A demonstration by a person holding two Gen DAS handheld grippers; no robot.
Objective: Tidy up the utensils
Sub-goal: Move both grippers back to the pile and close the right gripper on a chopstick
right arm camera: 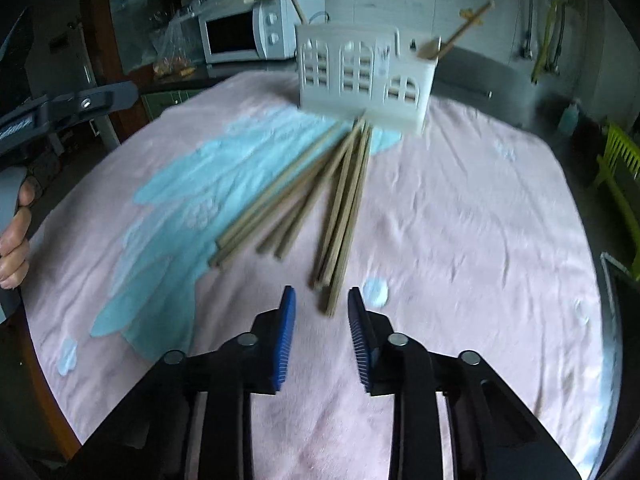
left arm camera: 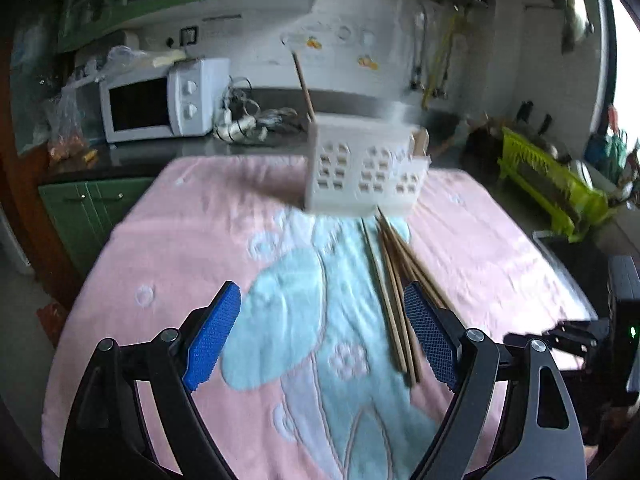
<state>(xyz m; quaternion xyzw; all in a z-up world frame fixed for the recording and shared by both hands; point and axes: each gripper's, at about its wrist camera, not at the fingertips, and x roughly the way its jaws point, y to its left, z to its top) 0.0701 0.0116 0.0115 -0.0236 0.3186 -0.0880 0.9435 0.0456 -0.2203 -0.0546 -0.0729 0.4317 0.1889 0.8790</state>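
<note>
The chopsticks [right arm camera: 316, 196] lie loose on the pink cloth [right arm camera: 460, 208] that covers the desk, fanned out from a common point at the foot of the white holder [right arm camera: 364, 76], which stands at the far side, at about 12 o'clock from both grippers. In the right wrist view the fan splits into two bunches: one runs from the holder toward 7 o'clock, the other comes almost straight down the picture, and its near ends stop just ahead of the right gripper [right arm camera: 322, 308], slightly inside the gap between the blue pads. So for that gripper the long axis of the nearer bunch runs nearly along its own pointing line, from 12 toward 6, not across the jaws. The right gripper's jaws are narrowed but still apart, with nothing pinched; the stick ends sit just beyond the tips, and I cannot tell whether they touch. In the left wrist view the same sticks [left arm camera: 394, 288] lie at about 1 o'clock, slanting down past the right-hand pad of the left gripper [left arm camera: 322, 320], which is spread wide and holds nothing. A few sticks already stand in the holder. My judgement is that the right gripper is the nearer one and better lined up, and the next pick probably calls for pinching the near ends of the straight bunch. The left hand [right arm camera: 16, 236] shows at the 9 o'clock edge.
</note>
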